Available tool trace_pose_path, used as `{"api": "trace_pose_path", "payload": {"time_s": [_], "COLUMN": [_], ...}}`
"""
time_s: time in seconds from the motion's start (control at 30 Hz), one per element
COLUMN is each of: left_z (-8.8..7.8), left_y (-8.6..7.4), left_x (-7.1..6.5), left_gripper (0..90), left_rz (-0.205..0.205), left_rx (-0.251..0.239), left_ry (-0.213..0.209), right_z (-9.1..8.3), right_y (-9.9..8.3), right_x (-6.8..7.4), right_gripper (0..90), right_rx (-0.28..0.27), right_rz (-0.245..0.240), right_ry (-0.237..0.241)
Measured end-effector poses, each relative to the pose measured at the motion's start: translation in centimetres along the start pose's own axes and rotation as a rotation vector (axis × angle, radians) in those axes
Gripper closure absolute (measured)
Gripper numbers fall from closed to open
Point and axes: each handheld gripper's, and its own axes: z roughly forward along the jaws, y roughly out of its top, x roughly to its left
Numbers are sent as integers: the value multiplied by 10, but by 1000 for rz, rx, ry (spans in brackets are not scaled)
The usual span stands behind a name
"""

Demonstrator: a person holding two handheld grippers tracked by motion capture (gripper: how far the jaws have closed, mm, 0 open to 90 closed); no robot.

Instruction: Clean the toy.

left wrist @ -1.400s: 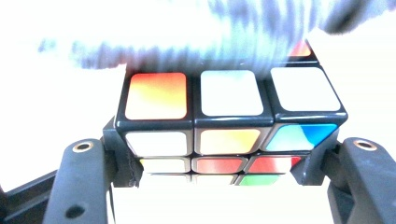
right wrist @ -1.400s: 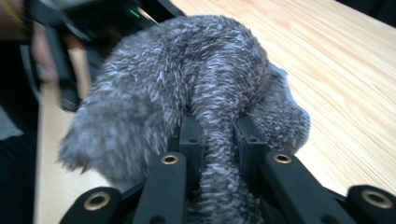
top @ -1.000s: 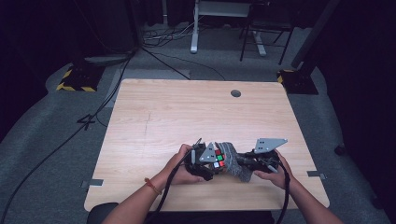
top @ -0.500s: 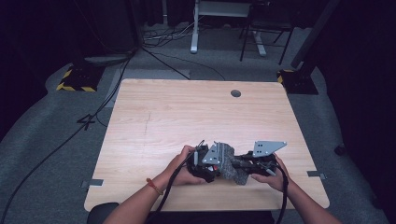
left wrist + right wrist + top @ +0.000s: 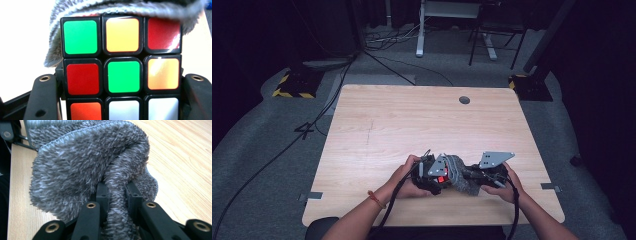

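Observation:
A Rubik's cube (image 5: 121, 67) with green, yellow, red, orange and white stickers sits between the two black jaws of my left gripper (image 5: 120, 97), which is shut on it. The cube (image 5: 442, 178) is barely visible near the table's front edge in the high view. A fuzzy grey cloth (image 5: 87, 167) is pinched in a fold by my right gripper (image 5: 117, 195), shut on it. That cloth (image 5: 458, 172) lies against the cube's far side, its edge (image 5: 120, 8) draped over the cube's top. Both grippers (image 5: 432, 172) (image 5: 482, 175) meet close together.
The light wooden table (image 5: 412, 125) has a small round grommet hole (image 5: 464, 100) near its far edge. Cables trail from both grippers toward the person. Chair and desk legs stand on the dark floor beyond the table.
The left gripper has turned, so the cube's coloured face shows much less from above. The cloth stays pressed against the cube; both hands have kept their place.

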Motion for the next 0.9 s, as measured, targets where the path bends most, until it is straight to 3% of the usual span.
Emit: {"api": "trace_pose_path", "payload": {"time_s": [0.13, 0.2, 0.33, 0.53, 0.73, 0.9], "left_z": [3, 8, 10, 3, -9, -9], "left_y": [-1, 0, -1, 1, 2, 1], "left_x": [0, -1, -4, -4, 0, 2], "left_gripper": [334, 334, 334, 334, 334, 334], "left_rz": [-10, -2, 1, 6, -3, -5], "left_rx": [11, 21, 23, -2, -35, -15], "left_ry": [-15, -23, -34, -29, -7, 2], "right_z": [-3, -7, -5, 1, 2, -5], "right_y": [5, 13, 21, 18, 0, 1], "right_x": [6, 11, 15, 5, -2, 7], "right_gripper": [773, 772, 772, 773, 773, 773], "right_rx": [-37, -94, -116, -65, 3, -19], "right_rz": [-7, -7, -17, -7, 19, -1], "right_ry": [11, 34, 27, -40, -21, -11]}}
